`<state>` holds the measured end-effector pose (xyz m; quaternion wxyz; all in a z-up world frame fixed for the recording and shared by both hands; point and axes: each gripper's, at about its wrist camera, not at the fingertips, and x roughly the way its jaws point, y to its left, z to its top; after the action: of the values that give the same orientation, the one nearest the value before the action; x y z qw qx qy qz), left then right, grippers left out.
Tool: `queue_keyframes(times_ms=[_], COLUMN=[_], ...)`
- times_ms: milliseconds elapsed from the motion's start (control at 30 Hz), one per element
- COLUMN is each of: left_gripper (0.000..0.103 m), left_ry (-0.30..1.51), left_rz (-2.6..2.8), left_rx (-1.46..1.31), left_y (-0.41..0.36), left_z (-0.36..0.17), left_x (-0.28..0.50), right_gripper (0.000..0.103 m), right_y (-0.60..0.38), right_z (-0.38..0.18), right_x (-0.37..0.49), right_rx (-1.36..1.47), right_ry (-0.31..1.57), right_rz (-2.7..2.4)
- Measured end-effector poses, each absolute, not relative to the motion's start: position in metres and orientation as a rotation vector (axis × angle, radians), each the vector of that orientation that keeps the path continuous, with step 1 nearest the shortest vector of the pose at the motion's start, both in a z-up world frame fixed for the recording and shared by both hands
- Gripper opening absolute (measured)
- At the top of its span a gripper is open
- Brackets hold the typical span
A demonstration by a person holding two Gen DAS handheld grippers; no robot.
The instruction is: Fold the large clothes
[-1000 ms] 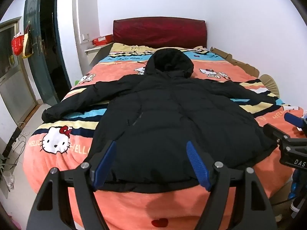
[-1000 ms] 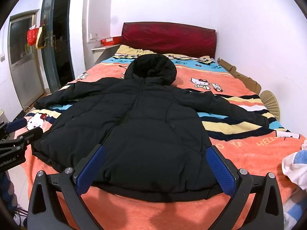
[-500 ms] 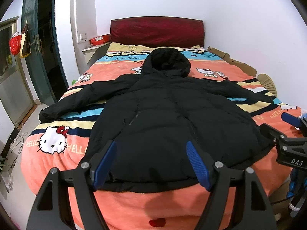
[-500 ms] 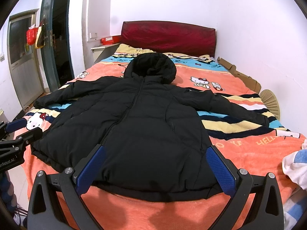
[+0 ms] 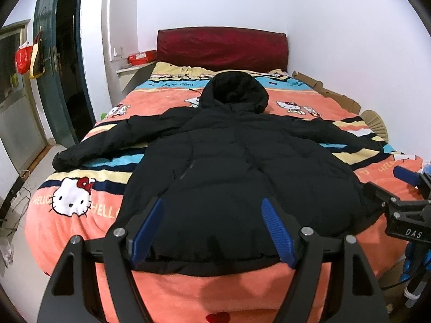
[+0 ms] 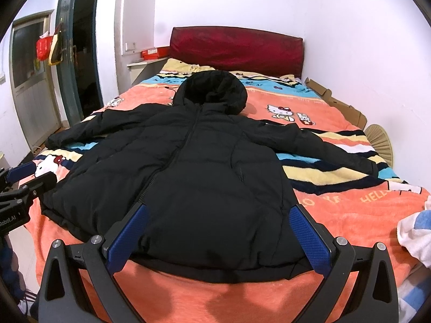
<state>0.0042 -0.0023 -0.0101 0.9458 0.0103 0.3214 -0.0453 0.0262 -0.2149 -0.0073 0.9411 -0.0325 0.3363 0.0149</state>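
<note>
Jacket spread flat, hem at bed edge; both tongs agape

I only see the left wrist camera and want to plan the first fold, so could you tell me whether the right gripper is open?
Observer: Yes, the right gripper is open and empty, pointing at the jacket hem.
Operator: Is anything else lying on that side of the bed?
Observer: A white and blue cloth lies at the right edge of the bed, apart from the jacket.
Operator: Is the zip done up?
Observer: The zip looks closed up to the hood.
</note>
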Motion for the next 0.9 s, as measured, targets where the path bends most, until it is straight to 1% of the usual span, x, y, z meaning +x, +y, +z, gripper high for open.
queue_keyframes(times_ms=[500, 900], left_gripper=[0.074, 0.074], left_ry=[0.657, 0.723], left_rz=[-0.096, -0.128], left_rx=[0.008, -0.038], left_y=[0.007, 0.026], left_z=[-0.015, -0.020], left_x=[0.020, 0.051], right_gripper=[0.103, 0.103], right_y=[-0.209, -0.200], right_z=[-0.014, -0.001], right_x=[0.044, 0.071], right_rx=[-0.082, -0.079], right_ry=[0.747, 0.762], right_rz=[0.025, 0.055])
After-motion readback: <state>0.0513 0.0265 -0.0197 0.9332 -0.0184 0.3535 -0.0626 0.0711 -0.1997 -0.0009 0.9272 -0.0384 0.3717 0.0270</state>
